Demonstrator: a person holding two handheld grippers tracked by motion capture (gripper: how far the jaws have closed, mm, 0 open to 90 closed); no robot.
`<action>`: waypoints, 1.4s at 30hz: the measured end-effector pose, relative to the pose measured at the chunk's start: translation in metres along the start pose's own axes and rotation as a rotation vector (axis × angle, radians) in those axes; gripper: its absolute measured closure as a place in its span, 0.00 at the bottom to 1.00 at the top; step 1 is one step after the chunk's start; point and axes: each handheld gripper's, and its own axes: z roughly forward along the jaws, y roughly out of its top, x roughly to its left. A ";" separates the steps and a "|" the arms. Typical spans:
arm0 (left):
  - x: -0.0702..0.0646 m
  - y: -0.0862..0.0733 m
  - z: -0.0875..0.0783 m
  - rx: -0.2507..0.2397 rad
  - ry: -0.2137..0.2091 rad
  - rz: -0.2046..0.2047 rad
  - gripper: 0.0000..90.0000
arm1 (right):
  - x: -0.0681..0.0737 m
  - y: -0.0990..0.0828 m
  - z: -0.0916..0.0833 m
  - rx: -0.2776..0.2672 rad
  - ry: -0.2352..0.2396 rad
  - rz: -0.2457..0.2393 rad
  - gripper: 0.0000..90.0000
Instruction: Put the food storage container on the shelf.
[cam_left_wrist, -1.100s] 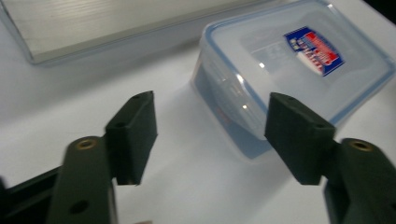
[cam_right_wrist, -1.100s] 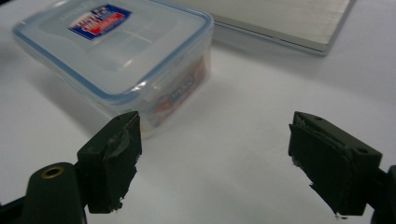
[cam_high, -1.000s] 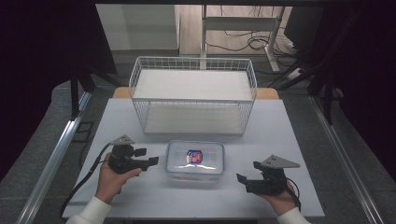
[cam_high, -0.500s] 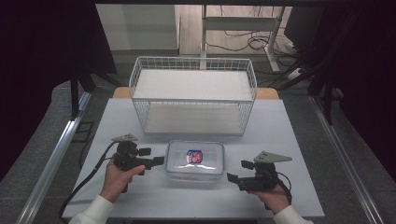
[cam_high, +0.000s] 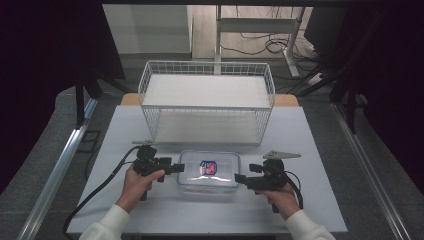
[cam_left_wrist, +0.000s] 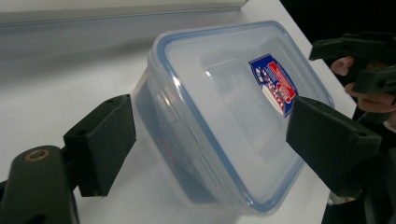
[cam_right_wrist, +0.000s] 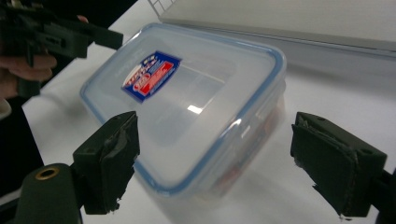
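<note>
High view: a lidded plastic container (cam_high: 208, 170) at lower centre was flanked by the left gripper (cam_high: 176, 167) and right gripper (cam_high: 239, 178), both spread wide, apparently positioned to seize its ends.

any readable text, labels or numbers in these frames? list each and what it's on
No text here can be read.
Red, white and blue sticker on the lid of the clear container: printed words there, too blurred to read in either gripper view, too small in the high view.
Nothing readable on the grippers, wire basket or table.
</note>
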 end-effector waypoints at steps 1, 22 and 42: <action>0.000 0.001 0.002 0.001 0.000 -0.005 0.18 | -0.001 0.002 0.003 0.001 0.008 0.015 0.17; 0.007 -0.006 0.021 0.108 -0.078 -0.041 0.26 | -0.015 0.002 0.043 0.118 0.083 0.170 0.16; -0.008 -0.016 -0.003 0.055 -0.074 -0.029 0.50 | -0.004 -0.003 0.015 0.052 0.098 0.264 0.52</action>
